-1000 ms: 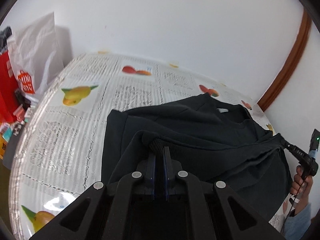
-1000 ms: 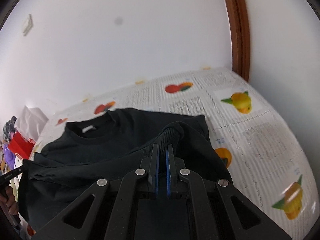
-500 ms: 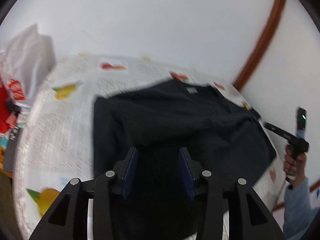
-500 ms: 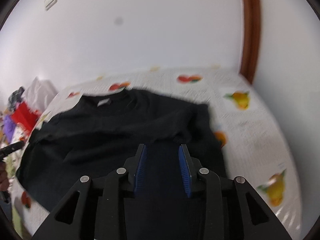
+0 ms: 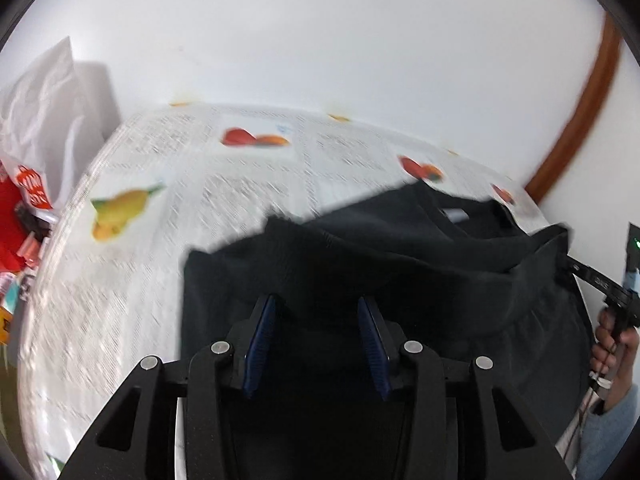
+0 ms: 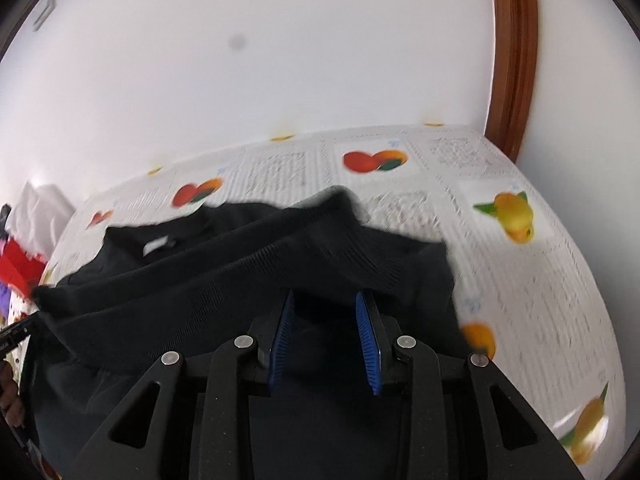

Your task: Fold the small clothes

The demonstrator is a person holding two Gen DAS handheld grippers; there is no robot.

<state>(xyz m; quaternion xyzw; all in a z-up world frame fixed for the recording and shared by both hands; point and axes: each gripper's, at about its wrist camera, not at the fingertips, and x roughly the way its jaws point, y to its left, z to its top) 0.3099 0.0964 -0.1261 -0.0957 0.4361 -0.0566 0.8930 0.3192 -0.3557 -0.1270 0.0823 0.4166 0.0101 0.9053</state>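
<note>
A black sweater (image 5: 400, 264) lies on the table with its ribbed hem folded up over the body toward the collar, where a white label (image 5: 454, 214) shows. It also shows in the right wrist view (image 6: 248, 280). My left gripper (image 5: 316, 312) is open and empty just above the folded hem at its left side. My right gripper (image 6: 324, 312) is open and empty above the hem at its right side. The right gripper also shows at the right edge of the left wrist view (image 5: 600, 284), held by a hand.
The table wears a white cloth (image 5: 168, 208) printed with text and fruit. A white plastic bag (image 5: 44, 120) and red clutter (image 5: 16, 216) sit at the table's left end. A white wall and a brown door frame (image 6: 514, 60) stand behind.
One second ago both grippers were shut on the sweater's hem. They have opened and let it go, and the hem now lies folded over the body. Both views are motion-blurred.
</note>
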